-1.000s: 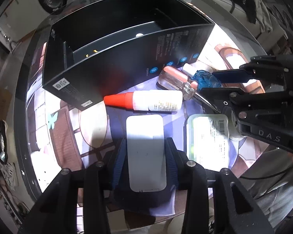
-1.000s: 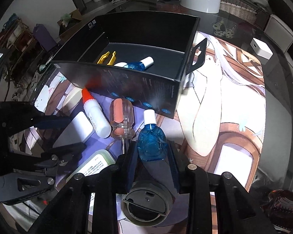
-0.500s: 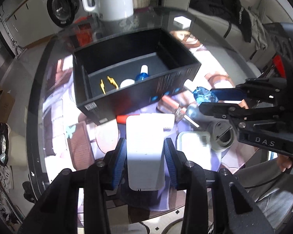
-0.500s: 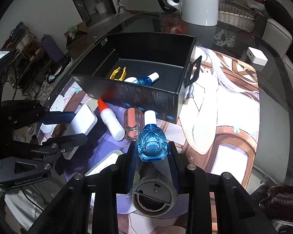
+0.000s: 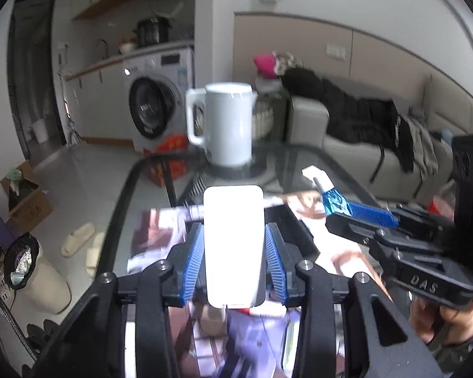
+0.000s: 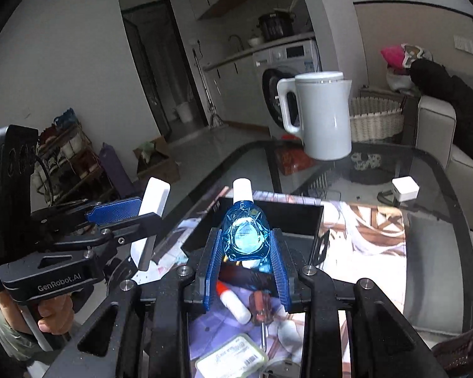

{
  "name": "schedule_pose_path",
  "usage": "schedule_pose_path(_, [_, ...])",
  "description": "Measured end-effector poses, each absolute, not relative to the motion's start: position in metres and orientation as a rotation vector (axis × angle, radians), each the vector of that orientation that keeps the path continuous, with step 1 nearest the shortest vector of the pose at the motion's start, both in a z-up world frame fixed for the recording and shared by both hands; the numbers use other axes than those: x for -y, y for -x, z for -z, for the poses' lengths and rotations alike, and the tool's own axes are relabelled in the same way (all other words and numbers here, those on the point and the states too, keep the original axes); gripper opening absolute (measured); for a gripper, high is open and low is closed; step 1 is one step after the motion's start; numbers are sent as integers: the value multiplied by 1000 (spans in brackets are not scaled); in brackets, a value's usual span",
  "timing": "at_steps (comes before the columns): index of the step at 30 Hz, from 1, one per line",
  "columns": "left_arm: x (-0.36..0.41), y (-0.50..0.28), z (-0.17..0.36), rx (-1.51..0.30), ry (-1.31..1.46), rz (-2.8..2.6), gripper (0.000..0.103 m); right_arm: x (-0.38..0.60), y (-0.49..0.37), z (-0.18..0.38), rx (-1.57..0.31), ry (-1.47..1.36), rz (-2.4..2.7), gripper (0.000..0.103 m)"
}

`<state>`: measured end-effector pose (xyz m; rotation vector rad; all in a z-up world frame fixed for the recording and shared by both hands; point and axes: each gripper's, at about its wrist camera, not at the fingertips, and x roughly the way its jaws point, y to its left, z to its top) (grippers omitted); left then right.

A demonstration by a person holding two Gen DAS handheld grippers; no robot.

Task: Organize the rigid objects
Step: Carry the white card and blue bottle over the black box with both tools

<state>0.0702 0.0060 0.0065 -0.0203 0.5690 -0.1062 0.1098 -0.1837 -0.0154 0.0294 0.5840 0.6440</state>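
L gripper [image 5: 233,260] is clamped on a flat white case [image 5: 233,242], blue pads pressing both long edges, jaws only as wide as the case. It's held well above the mat, front end tipped up. Black box [image 6: 299,220] sits below and ahead; in the left wrist view it's mostly hidden behind the case.

R gripper [image 6: 245,253] is closed on a blue bottle [image 6: 245,236] w/ white cap [image 6: 242,190], cap pointing fwd, body wedged between the pads. It's raised over the near edge of the box.

On the mat below: a red-tipped white tube [image 6: 233,304], a screwdriver [image 6: 260,310] just beside it, a green-rimmed tin [image 6: 231,360] nearer the camera. White kettle [image 6: 323,115] stands on the glass table [image 6: 441,208] beyond the box.

Step in hand, prob.: carry both items over the box and drop them in. To do it well: tip each gripper nose-down, clear the near wall, lower inside before opening, keep the two grippers apart. Bottle is smooth and rounded, so could slip; don't ease the grip early.
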Motion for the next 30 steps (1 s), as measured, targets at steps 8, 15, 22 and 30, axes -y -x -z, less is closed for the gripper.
schedule_pose_path(8, [-7, -72, -11, -495, 34, 92, 38, 173, -92, 2, -391, 38, -631, 30])
schedule_pose_path(15, [-6, -91, 7, -583, 87, 102, 38, 177, -100, 6, -418, 19, -622, 30])
schedule_pose_path(22, [-2, -110, 4, -579, 72, 106, 38, 180, -113, 4, -426, -19, -593, 30])
schedule_pose_path(30, [-6, -125, 2, -569, 72, 124, 38, 175, -133, 6, -457, -50, -554, 30])
